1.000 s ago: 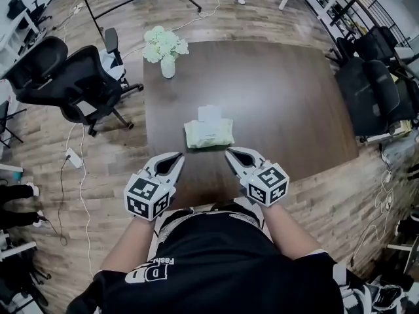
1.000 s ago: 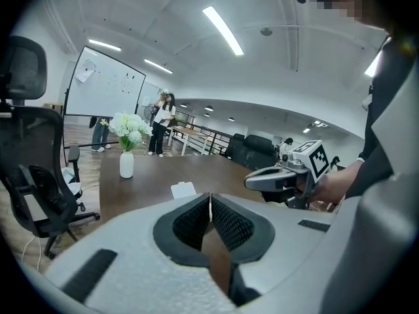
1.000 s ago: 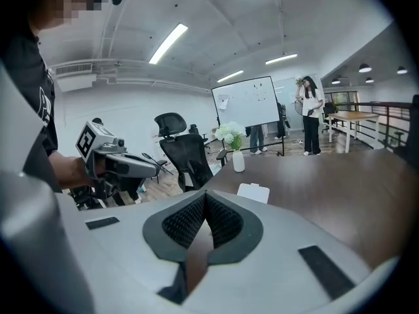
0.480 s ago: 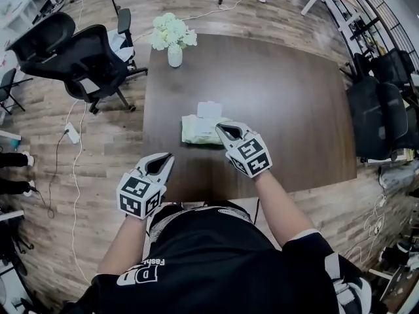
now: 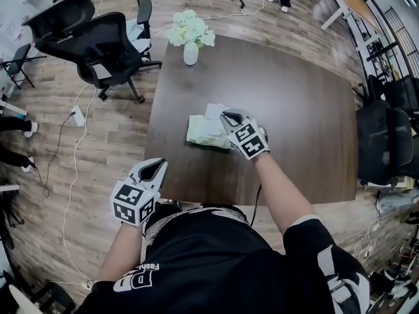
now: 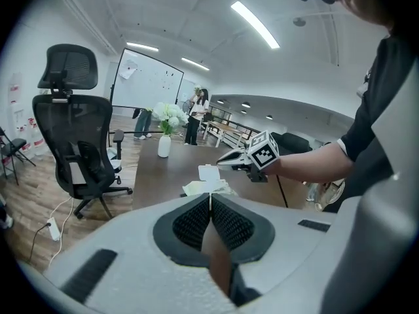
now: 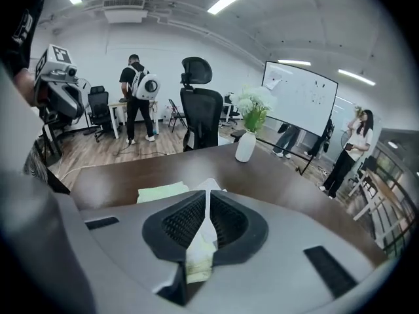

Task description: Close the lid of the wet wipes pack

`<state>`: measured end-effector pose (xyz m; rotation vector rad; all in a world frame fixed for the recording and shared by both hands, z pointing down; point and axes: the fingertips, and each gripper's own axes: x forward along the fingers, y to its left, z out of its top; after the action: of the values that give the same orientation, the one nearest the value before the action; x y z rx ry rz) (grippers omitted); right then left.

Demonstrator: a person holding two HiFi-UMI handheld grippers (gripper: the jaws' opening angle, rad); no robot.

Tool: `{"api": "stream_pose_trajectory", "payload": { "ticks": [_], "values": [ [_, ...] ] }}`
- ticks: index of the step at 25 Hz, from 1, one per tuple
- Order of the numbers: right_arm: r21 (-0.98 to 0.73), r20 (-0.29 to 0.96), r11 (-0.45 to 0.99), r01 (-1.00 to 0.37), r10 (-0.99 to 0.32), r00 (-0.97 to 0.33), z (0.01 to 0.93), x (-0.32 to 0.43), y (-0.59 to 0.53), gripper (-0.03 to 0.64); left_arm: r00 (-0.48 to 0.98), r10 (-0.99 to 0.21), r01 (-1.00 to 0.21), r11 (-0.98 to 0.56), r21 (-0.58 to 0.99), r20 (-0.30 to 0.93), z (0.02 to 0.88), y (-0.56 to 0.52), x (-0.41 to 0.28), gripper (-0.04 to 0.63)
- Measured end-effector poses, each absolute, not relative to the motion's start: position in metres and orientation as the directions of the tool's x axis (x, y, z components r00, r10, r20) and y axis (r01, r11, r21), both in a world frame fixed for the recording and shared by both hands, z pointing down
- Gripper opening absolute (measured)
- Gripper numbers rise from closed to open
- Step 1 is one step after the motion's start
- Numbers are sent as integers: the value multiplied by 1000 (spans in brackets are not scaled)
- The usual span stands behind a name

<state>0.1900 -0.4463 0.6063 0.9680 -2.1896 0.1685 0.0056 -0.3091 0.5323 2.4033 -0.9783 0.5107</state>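
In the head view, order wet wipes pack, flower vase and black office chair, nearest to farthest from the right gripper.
1. wet wipes pack, at right gripper.
2. flower vase, far end of table.
3. black office chair, far left.

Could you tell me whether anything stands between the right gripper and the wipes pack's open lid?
Nothing visible does. The right gripper, jaws together, hangs over the wet wipes pack, its tips beside the open lid; the flower vase stands far off.

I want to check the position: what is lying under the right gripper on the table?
The green wet wipes pack lies under the right gripper, with its white lid open. The pack's right part is covered by the gripper.
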Motion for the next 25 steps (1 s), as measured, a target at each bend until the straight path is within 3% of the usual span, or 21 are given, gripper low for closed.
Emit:
{"api": "stream_pose_trajectory", "payload": {
  "ticks": [12, 25],
  "values": [
    [275, 770, 802, -531, -514, -378, 633, 189, -483, 91, 625, -585, -773, -558, 303, 516, 537, -301, -16, 25],
    [207, 816, 829, -519, -439, -377, 648, 188, -488, 94, 632, -577, -768, -552, 323, 517, 541, -298, -31, 25]
  ]
}}
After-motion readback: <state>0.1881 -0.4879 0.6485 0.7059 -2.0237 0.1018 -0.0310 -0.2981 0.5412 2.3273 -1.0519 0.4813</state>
